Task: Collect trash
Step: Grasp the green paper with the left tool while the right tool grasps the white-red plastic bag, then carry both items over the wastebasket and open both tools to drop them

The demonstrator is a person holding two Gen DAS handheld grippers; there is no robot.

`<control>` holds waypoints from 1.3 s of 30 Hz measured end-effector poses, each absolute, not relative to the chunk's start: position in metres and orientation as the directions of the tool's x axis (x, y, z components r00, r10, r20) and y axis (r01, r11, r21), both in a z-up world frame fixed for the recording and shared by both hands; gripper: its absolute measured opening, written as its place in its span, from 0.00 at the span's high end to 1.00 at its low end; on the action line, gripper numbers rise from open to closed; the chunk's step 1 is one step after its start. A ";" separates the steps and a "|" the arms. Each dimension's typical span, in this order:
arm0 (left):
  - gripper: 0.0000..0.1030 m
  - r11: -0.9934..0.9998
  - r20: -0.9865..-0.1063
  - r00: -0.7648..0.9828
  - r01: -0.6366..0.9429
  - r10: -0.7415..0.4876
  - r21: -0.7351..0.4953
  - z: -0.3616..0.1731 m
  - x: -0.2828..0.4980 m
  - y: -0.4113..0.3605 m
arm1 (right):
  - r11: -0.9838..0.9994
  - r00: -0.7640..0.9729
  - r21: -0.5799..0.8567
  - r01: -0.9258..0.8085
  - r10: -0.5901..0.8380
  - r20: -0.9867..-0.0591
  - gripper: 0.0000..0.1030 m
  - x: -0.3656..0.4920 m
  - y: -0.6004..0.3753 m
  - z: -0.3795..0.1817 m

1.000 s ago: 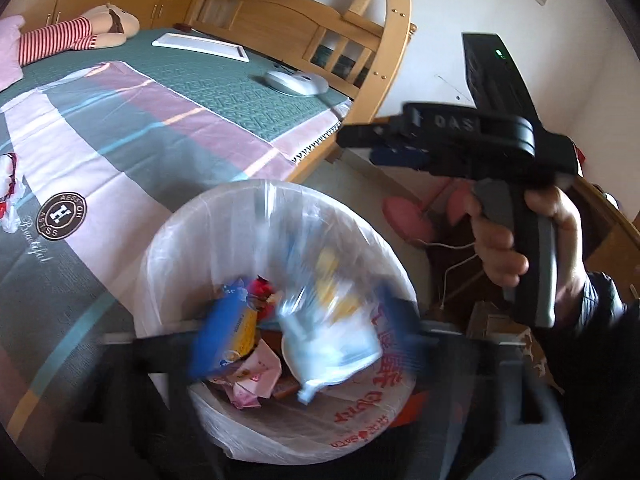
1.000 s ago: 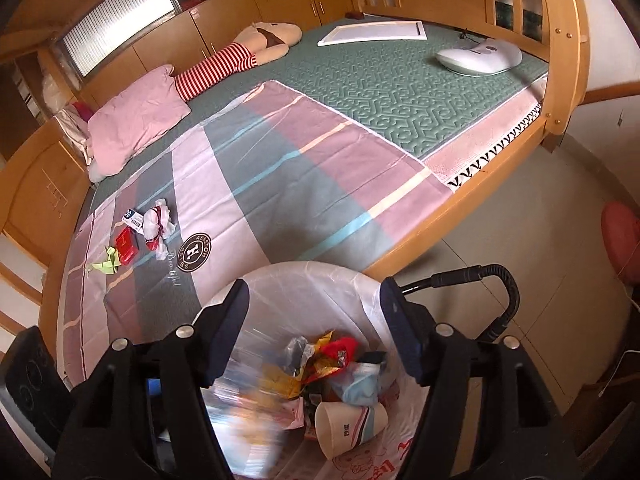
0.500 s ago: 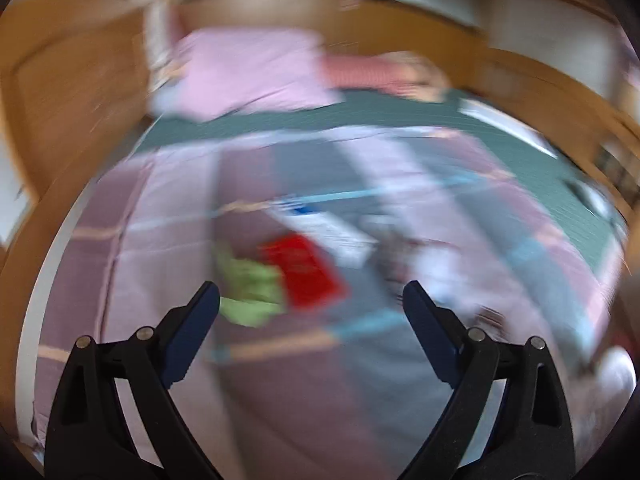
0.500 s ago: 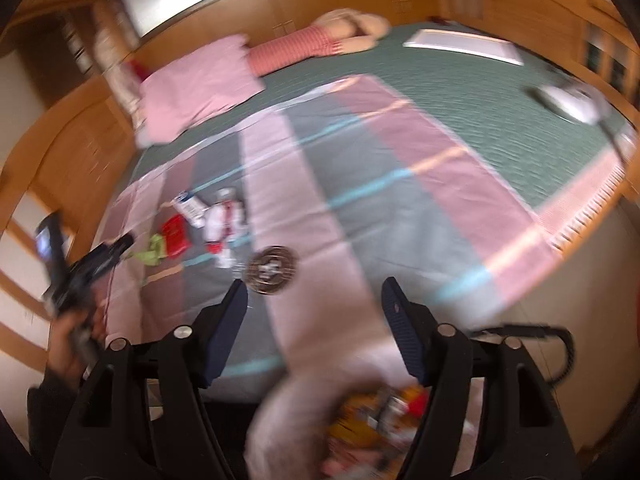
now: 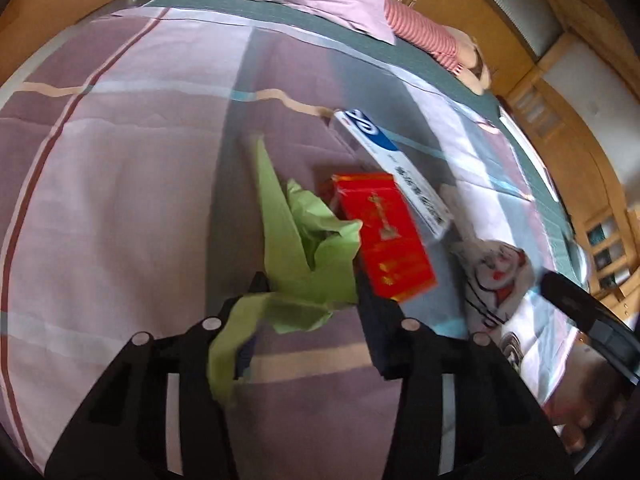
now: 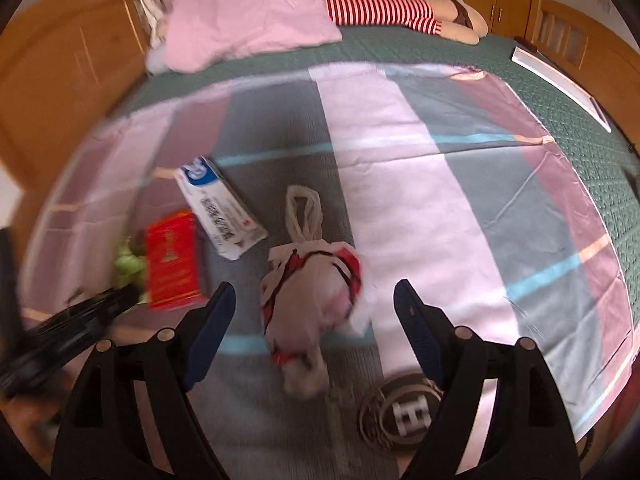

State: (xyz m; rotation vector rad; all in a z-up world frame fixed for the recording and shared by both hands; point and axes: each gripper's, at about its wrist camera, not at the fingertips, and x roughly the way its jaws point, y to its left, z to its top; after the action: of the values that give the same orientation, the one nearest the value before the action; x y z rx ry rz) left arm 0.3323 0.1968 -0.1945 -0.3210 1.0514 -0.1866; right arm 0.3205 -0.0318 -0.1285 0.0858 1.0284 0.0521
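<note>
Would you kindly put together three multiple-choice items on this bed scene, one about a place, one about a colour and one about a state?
1. Where does the red box lie?
A. between the green paper and the white-and-blue box
B. on the pink pillow
C. on the floor

2. What colour is the crumpled paper at the left gripper?
A. yellow
B. green
C. black

3. How does the right gripper stand over the white-and-red bag?
A. clamped on its handles
B. fingers apart on either side of it, not touching
C. lifting it clear of the bedspread

Answers: 1 A, the left wrist view shows it flanked by both; 2 B, the paper between the closing jaws is light green; 3 B, the bag lies on the bedspread between the spread, opening jaws.
</note>
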 end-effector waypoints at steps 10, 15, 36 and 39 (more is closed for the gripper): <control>0.70 0.947 -0.783 0.552 0.035 -0.285 -0.320 -0.152 0.297 0.200 | 0.999 0.475 0.028 -0.027 0.038 -0.879 0.70 0.321 -0.027 -0.160; 0.72 0.947 -0.747 0.595 0.077 -0.296 -0.313 -0.121 0.265 0.192 | 0.995 0.511 0.096 -0.007 0.086 -0.855 0.76 0.296 -0.043 -0.136; 0.74 0.933 -0.587 0.726 0.265 -0.359 -0.244 -0.040 0.105 0.104 | 0.992 0.707 0.114 -0.053 0.118 -0.698 0.76 0.064 -0.173 0.005; 0.74 0.931 -0.564 0.741 0.311 -0.365 -0.194 -0.025 0.074 0.075 | 0.993 0.675 0.106 -0.048 0.110 -0.730 0.76 0.033 -0.192 -0.002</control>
State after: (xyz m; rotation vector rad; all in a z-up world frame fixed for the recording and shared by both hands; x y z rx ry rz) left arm 0.0741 0.0745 -0.0250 -0.0892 0.6367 -0.3707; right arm 0.0332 -0.1920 -0.0024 0.0800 0.8256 0.0888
